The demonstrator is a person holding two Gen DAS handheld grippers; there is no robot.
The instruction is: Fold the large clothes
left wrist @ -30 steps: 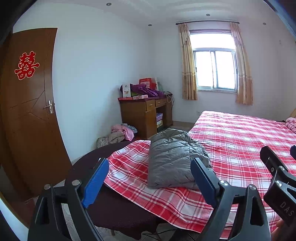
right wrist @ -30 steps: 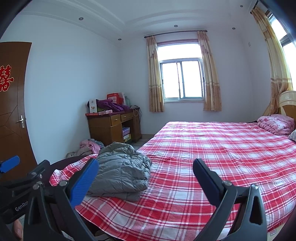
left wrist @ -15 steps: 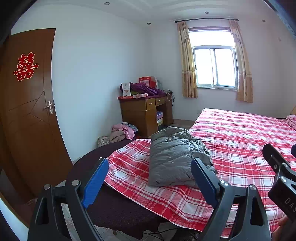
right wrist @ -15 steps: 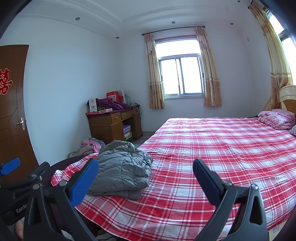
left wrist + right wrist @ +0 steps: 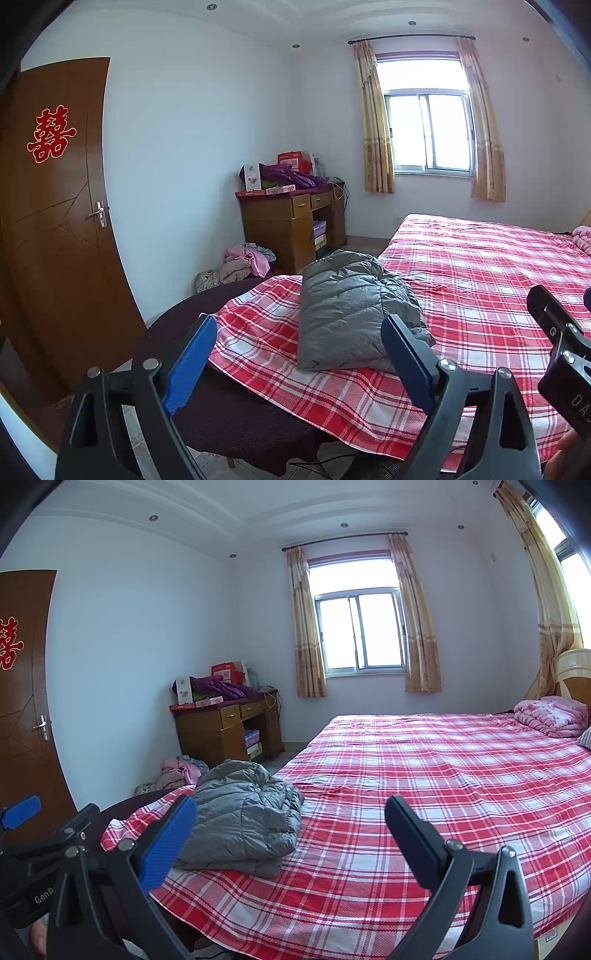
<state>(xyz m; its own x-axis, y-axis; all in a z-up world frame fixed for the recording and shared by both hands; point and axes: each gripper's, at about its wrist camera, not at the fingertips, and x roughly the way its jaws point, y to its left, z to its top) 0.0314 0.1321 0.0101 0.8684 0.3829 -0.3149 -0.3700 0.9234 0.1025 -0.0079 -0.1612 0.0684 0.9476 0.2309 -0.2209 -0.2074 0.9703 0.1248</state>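
A grey puffer jacket (image 5: 351,306) lies folded in a thick bundle on the near left corner of the bed (image 5: 480,280), which is covered by a red plaid sheet. It also shows in the right wrist view (image 5: 240,816). My left gripper (image 5: 299,339) is open and empty, held back from the bed edge in front of the jacket. My right gripper (image 5: 291,825) is open and empty, held above the bed's near edge to the right of the jacket. Neither touches the jacket.
A dark round table (image 5: 177,332) sits at the bed's corner, partly under the sheet. A wooden desk (image 5: 291,221) with boxes stands by the far wall, with a clothes pile (image 5: 243,260) on the floor. A brown door (image 5: 55,221) is at left. A pink quilt (image 5: 550,716) lies at the headboard.
Both grippers have drifted slightly back and tilted up, so the jacket and bed sit a little lower in view. Both stay open. The jacket has not moved.
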